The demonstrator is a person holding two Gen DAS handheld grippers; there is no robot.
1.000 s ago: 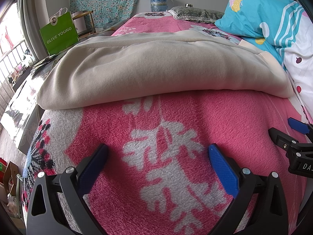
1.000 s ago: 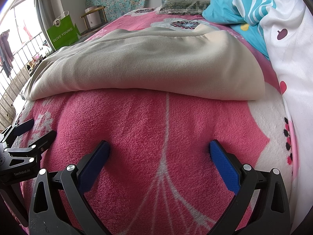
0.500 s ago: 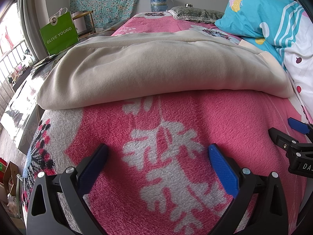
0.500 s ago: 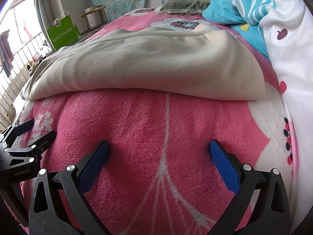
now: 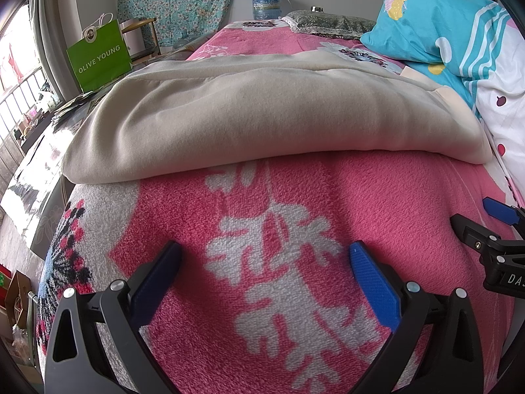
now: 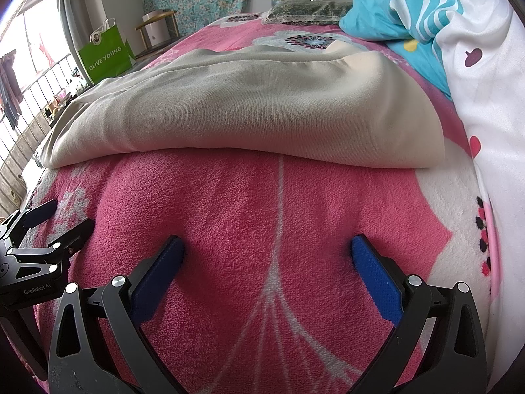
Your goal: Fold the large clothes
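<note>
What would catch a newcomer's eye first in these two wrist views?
The beige folded garment lies across the middle of the bed, on a bright pink floral fleece blanket. Both tools, left and right, sit open and empty just above the blanket in front of it. A turquoise patterned pillow is at the right, and a green Olive Young bag stands beyond the bed's left edge.

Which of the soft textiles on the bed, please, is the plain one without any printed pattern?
The folded beige knit garment, lying across the pink floral fleece blanket. The blanket has white flowers, and the turquoise pillow carries stripes and cartoon prints.
</note>
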